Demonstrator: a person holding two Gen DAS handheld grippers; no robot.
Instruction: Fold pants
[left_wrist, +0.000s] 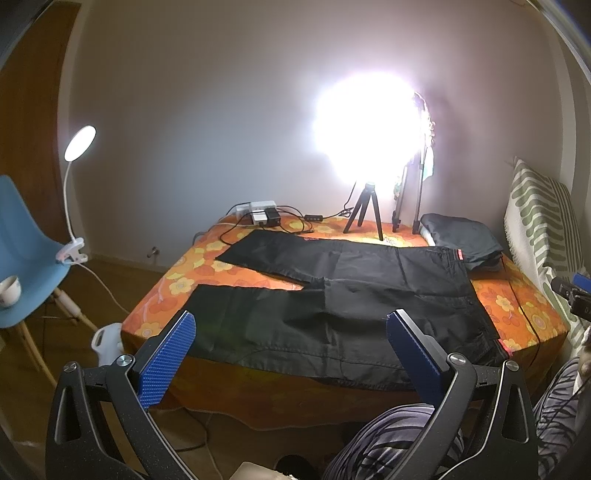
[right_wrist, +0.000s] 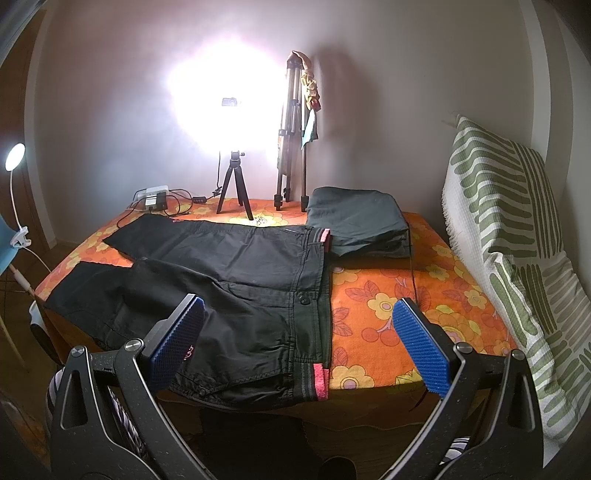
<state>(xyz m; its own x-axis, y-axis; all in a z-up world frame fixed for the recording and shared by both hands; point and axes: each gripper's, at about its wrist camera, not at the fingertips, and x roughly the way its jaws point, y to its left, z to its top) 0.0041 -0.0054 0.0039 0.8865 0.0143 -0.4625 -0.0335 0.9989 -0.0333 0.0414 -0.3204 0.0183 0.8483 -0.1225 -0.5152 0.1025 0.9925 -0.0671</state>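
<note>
Black pants (left_wrist: 351, 295) lie spread flat on the orange flowered table cover (left_wrist: 177, 284), legs apart toward the left, waistband with pink tabs toward the right. The right wrist view shows the waistband and button (right_wrist: 304, 299) near the front edge. My left gripper (left_wrist: 291, 321) is open and empty, held above the near leg. My right gripper (right_wrist: 299, 314) is open and empty, hovering over the waistband at the front edge.
Folded dark garments (right_wrist: 360, 225) sit at the back right. A small tripod with a bright lamp (right_wrist: 234, 184), a tall tripod (right_wrist: 291, 136), a power strip with cables (right_wrist: 155, 197) stand at the back. A blue chair (left_wrist: 26, 251) with a clip lamp is left; a striped cushion (right_wrist: 517, 240) right.
</note>
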